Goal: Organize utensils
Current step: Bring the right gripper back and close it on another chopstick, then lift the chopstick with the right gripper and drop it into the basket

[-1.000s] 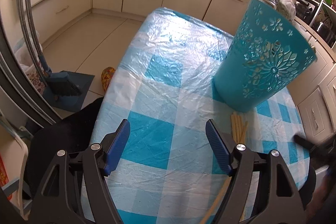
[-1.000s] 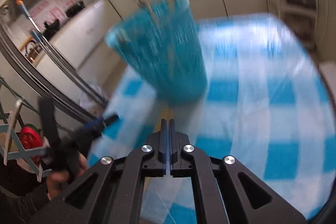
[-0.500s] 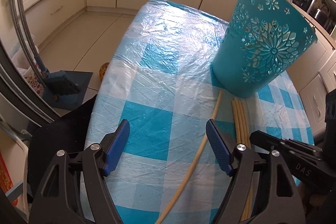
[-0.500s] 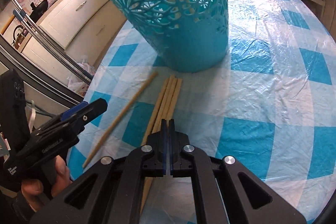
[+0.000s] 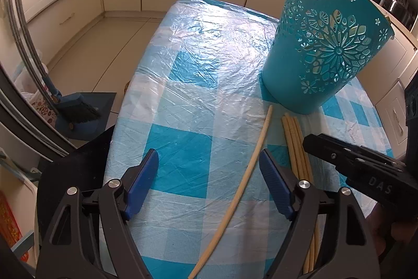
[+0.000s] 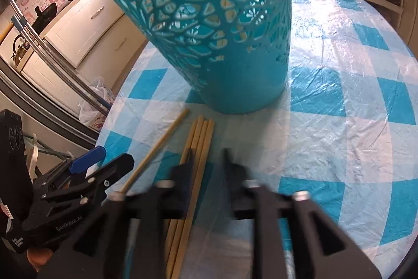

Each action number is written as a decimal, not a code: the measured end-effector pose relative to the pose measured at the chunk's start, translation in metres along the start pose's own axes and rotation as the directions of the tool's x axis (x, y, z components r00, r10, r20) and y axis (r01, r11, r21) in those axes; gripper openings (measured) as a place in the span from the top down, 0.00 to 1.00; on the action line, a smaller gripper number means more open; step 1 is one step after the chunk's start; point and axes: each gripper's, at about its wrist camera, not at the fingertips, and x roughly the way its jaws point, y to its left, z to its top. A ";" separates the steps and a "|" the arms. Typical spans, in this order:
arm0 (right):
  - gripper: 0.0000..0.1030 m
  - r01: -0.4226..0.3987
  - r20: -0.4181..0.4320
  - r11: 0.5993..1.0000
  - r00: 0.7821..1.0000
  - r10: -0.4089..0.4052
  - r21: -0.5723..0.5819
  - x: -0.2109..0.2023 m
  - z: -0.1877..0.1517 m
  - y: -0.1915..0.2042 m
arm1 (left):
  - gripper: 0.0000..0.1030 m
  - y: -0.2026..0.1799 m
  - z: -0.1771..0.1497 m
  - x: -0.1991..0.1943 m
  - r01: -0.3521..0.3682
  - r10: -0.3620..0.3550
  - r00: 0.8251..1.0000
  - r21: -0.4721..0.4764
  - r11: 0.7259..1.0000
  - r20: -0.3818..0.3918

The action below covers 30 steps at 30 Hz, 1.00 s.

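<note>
Chopsticks are the thing to organize, I judge, and the teal perforated holder is where they should go.

From the left wrist view, one single chopstick [image 5: 250, 169] lies alone on the checked surface [image 5: 183, 85], running from near the foot of the teal holder [image 5: 321, 49] back between the fingers of my left hand-held gripper [image 5: 209, 179]. Its jaws are released and wide, with the stick between them but not pressed. A bundle of three chopsticks [image 5: 295, 143] lies just beside it, and my right hand-held gripper [image 5: 313, 141] reaches in above that bundle.

They look light, thin and stiff, probably wood or bamboo, so I expect no danger of breaking, but they are smooth and round and could roll or slip on the plastic cover. I would take hold near the middle, across the stick, so it does not tip.

From the right wrist view, the three chopsticks [image 6: 198, 148] lie touching each other, their far ends close to the holder [image 6: 209, 30]. The right hand-held gripper [image 6: 207, 156] is blurred; its jaws have just been opening and stand apart with the bundle partly between them, nothing clamped yet.

Compared with a second ago, the right jaws were fully clenched then, the view was a smear, and the lone stick was hardly visible from the left
</note>
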 end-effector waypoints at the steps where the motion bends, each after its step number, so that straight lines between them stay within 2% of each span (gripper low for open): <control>1: 0.59 -0.002 -0.001 1.000 1.000 0.002 -0.010 0.001 0.000 0.002 | 0.26 0.000 0.000 0.000 0.000 0.000 1.000 0.000 1.000 0.001; 3: 0.60 0.011 -0.002 0.999 1.000 -0.011 -0.031 0.004 0.001 0.005 | 0.26 0.000 0.000 0.000 0.001 -0.001 1.000 -0.001 1.000 0.001; 11: 0.75 0.067 0.005 0.996 0.998 -0.067 -0.052 0.011 0.002 0.009 | 0.26 0.002 0.000 0.000 0.008 -0.008 1.000 -0.009 1.000 0.001; 17: 0.82 0.144 0.033 0.977 0.990 -0.140 -0.159 0.017 0.002 0.025 | 0.25 0.002 -0.001 0.000 0.008 -0.008 1.000 -0.008 1.000 0.002; 20: 0.89 0.197 0.040 0.941 0.980 -0.194 -0.274 0.021 -0.005 0.039 | 0.25 0.002 0.000 0.000 0.010 -0.010 1.000 -0.013 1.000 0.001; 23: 0.92 0.192 0.033 0.932 0.981 -0.191 -0.307 0.018 -0.009 0.038 | 0.25 0.005 0.000 0.000 0.012 -0.012 1.000 -0.024 1.000 0.002; 26: 0.94 0.153 0.021 0.955 0.988 -0.152 -0.253 0.010 -0.009 0.025 | 0.25 0.006 0.000 -0.001 0.015 -0.015 1.000 -0.035 0.999 0.000; 30: 0.94 0.010 0.045 0.992 0.999 -0.004 -0.124 -0.018 -0.009 0.002 | 0.25 0.010 0.000 -0.001 0.014 -0.014 1.000 -0.046 0.999 -0.001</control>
